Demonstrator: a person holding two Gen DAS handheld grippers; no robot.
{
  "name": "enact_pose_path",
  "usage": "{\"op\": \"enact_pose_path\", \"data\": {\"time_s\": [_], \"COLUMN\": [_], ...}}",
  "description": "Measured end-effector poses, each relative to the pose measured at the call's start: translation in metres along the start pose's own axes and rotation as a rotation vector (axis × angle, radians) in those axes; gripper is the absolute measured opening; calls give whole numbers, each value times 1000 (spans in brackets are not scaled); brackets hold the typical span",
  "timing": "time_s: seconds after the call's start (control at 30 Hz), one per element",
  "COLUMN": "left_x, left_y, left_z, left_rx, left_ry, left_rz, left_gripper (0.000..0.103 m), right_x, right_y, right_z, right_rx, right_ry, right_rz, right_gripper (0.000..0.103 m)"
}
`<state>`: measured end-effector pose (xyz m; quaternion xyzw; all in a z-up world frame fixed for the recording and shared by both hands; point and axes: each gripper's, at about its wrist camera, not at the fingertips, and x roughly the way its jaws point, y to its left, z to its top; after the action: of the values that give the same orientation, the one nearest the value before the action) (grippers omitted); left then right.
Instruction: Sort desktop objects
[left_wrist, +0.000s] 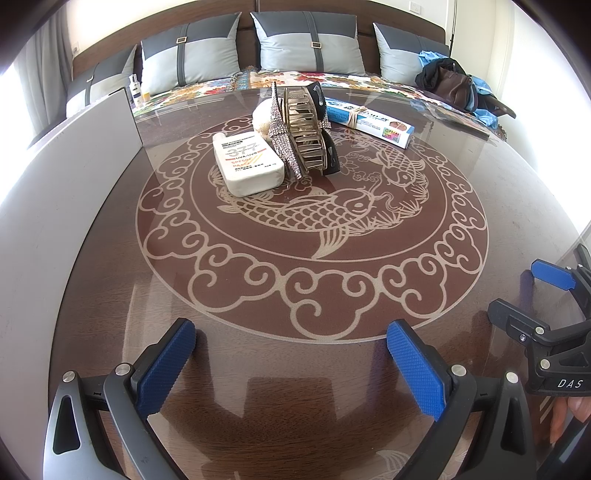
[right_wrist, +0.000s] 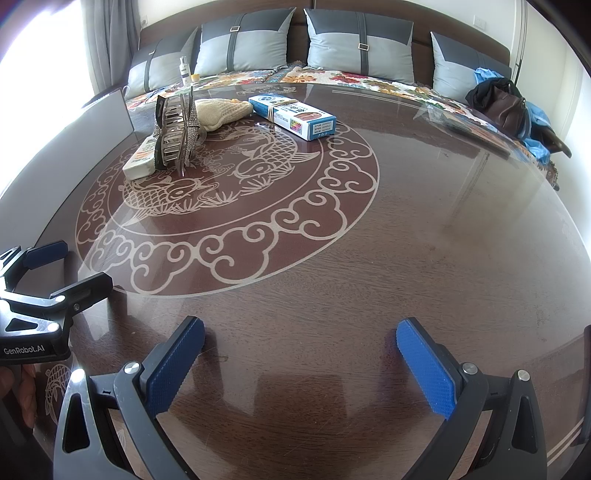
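Note:
A white sunscreen bottle (left_wrist: 248, 163) lies on the glass-topped table (left_wrist: 295, 295) near its far middle. Beside it stand a rhinestone hair clip (left_wrist: 282, 133), a gold claw clip (left_wrist: 304, 129) and a black clip (left_wrist: 330, 155). A cream mesh pouch (right_wrist: 221, 110) lies behind them. A blue and white box (left_wrist: 369, 123) with a rubber band lies to the right. My left gripper (left_wrist: 291, 336) is open and empty over the near table edge. My right gripper (right_wrist: 301, 336) is open and empty, to the right of the left one.
A grey panel (left_wrist: 74, 177) stands along the table's left side. Behind the table is a sofa with grey cushions (left_wrist: 310, 44), a small bottle (left_wrist: 136, 88) and a brown bag (left_wrist: 452, 88). The right gripper shows in the left wrist view (left_wrist: 528, 291).

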<state>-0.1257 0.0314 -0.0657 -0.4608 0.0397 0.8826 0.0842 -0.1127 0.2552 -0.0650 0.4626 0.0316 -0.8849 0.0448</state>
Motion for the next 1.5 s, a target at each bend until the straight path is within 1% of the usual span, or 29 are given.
{"op": "enact_pose_path", "data": {"time_s": [0.13, 0.2, 0.23, 0.27, 0.3, 0.37, 0.43, 0.53, 0.7, 0.77, 0.87, 0.9, 0.93, 1.0, 1.1, 1.17, 1.27, 1.3, 1.33, 1.37, 1.4, 1.5], "left_x": [0, 2, 3, 5, 6, 8, 8, 4, 4, 4, 4, 4, 4, 4, 4, 4, 3, 3, 4, 4, 4, 4], "left_y": [0, 2, 7, 13, 18, 28, 35, 37, 39, 39, 39, 39, 39, 39, 39, 40, 39, 39, 39, 39, 39, 39], "left_z": [0, 4, 6, 9, 10, 13, 13, 5, 5, 5, 5, 5, 5, 5, 5, 5, 7, 6, 7, 6, 7, 7], "left_rx": [19, 95, 106, 95, 92, 85, 76, 54, 49, 49, 49, 49, 49, 48, 48, 48, 48, 48, 48, 47, 47, 47], "left_ry": [5, 14, 33, 51, 63, 71, 57, 4, 2, 3, 3, 3, 3, 3, 2, 2, 2, 2, 2, 2, 2, 2], "left_rz": [-2, -31, -49, -59, -52, -47, -41, -23, -22, -21, -22, -22, -22, -22, -22, -22, -21, -21, -21, -22, -22, -21], "left_gripper": [103, 103, 103, 103, 103, 103, 103, 103, 103, 103, 103, 103, 103, 103, 103, 103, 103, 103, 103, 103, 103, 103], "right_x": [0, 0, 0, 0, 0, 0, 0, -1, -2, 2, 21, 27, 32, 37, 48, 61, 78, 81, 84, 87, 90, 79], "right_y": [0, 0, 0, 0, 0, -1, -1, -1, 0, 0, 8, 13, 20, 41, 82, 108, 130, 133, 133, 132, 129, 110], "right_z": [0, 0, 0, -1, -1, -1, -1, -1, -2, 5, 35, 48, 63, 93, 135, 157, 181, 185, 188, 190, 190, 182], "right_rx": [0, -1, 0, -1, -1, 0, 0, -1, 0, -17, -49, -53, -59, -88, -151, -191, -227, -226, -218, -205, -190, -155], "right_ry": [0, 0, 0, -1, -1, -1, -1, -1, -1, 22, 108, 122, 115, 70, 36, 41, 37, 33, 34, 49, 74, 52], "right_rz": [-1, -1, -1, -2, -3, -3, -3, -4, -2, 8, 36, 55, 76, 120, 163, 156, 115, 111, 126, 151, 168, 208], "right_gripper": [103, 103, 103, 103, 103, 103, 103, 103, 103, 103, 103, 103, 103, 103, 103, 103, 103, 101, 85, 73, 55, 55]}}
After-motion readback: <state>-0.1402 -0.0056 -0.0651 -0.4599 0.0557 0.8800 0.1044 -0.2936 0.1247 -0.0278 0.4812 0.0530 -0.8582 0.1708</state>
